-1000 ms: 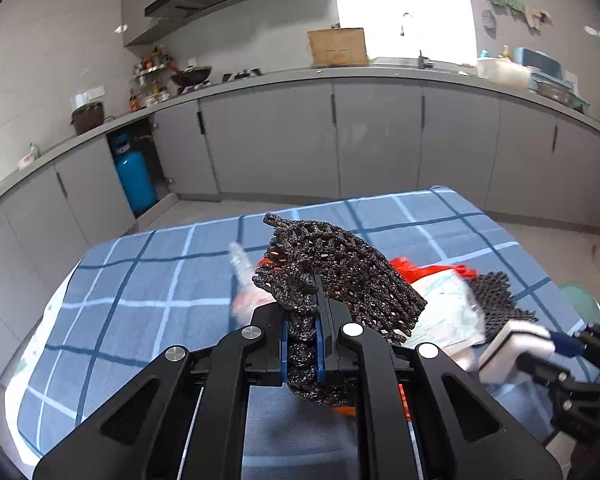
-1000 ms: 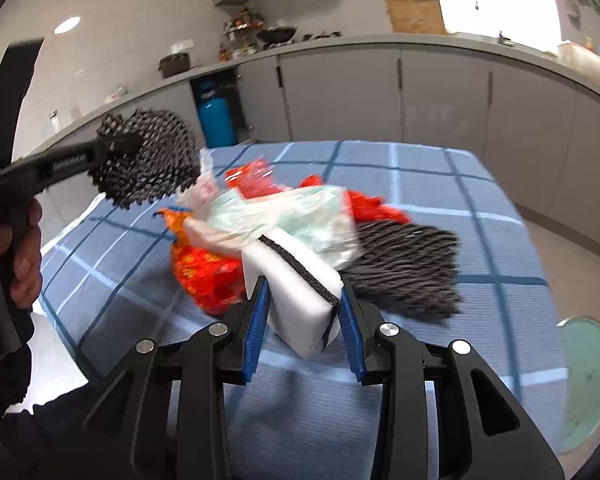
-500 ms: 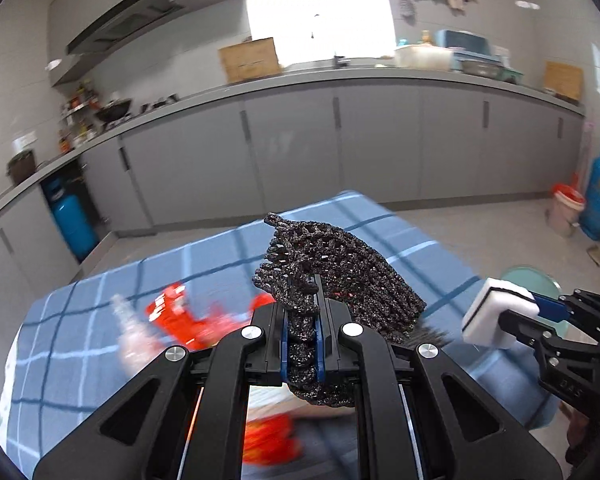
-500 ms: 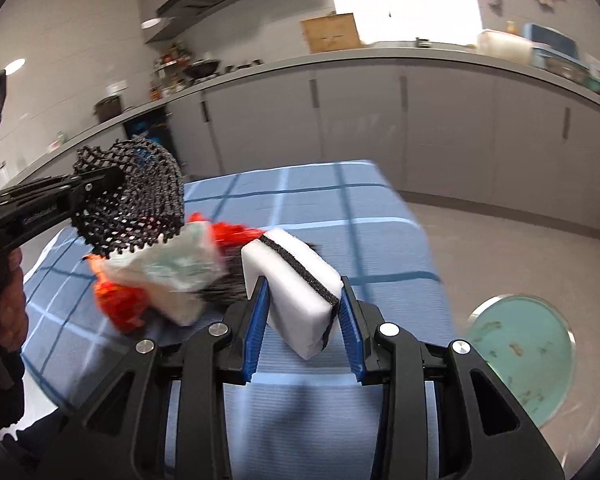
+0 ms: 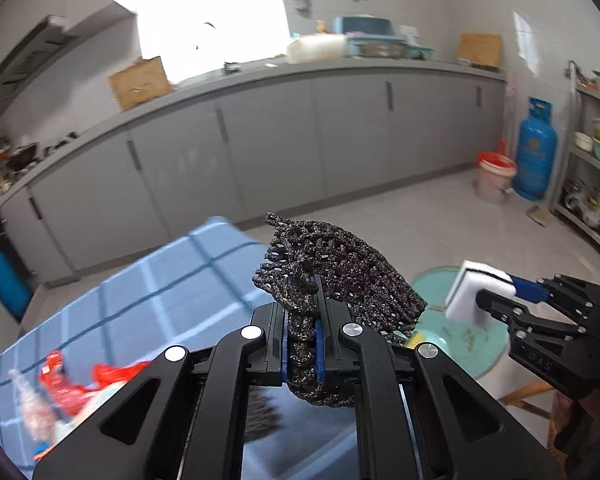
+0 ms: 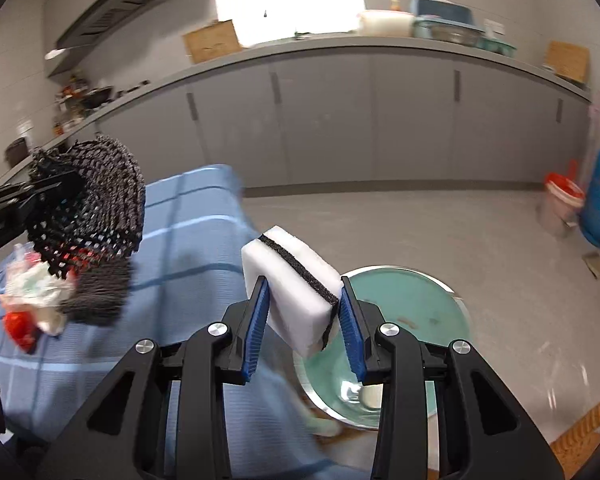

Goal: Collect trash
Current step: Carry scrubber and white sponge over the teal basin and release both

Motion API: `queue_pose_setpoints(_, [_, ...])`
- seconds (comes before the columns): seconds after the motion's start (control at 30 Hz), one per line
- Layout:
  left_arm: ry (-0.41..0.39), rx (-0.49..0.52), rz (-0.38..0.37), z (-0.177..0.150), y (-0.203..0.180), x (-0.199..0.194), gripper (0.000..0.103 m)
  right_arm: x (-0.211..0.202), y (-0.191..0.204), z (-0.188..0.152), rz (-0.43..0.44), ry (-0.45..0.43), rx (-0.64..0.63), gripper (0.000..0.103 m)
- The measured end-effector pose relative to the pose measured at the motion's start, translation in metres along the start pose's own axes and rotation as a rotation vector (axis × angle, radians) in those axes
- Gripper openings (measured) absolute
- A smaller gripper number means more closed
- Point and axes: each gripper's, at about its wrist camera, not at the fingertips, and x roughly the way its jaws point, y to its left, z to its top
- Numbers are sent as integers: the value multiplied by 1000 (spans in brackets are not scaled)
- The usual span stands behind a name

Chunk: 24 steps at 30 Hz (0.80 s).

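While the left gripper (image 5: 302,334) pinched black mesh (image 5: 340,280) and the right gripper (image 6: 304,326) clamped a white sponge (image 6: 295,284), both were held past the table's (image 6: 187,240) edge over a green bin (image 6: 412,300). Wrappers (image 6: 31,300), earlier straight ahead, were left behind at the table's left edge, blurred.

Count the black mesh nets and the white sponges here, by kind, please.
Black mesh nets: 2 (held net in left gripper; lying net on the table)
White sponges: 1 (sponge in right gripper)
Total: 3
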Motion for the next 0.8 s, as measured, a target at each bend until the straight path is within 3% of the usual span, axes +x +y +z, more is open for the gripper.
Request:
queue_pose_setpoints(0.33, [78,86,-132,0,-74,61,11,30,-77,-21,-124,58,93,36])
queue_pose_setpoints(0.8, [151,138,-184,-15,-114,104,11,49,-107,-35,-157,93,139,37])
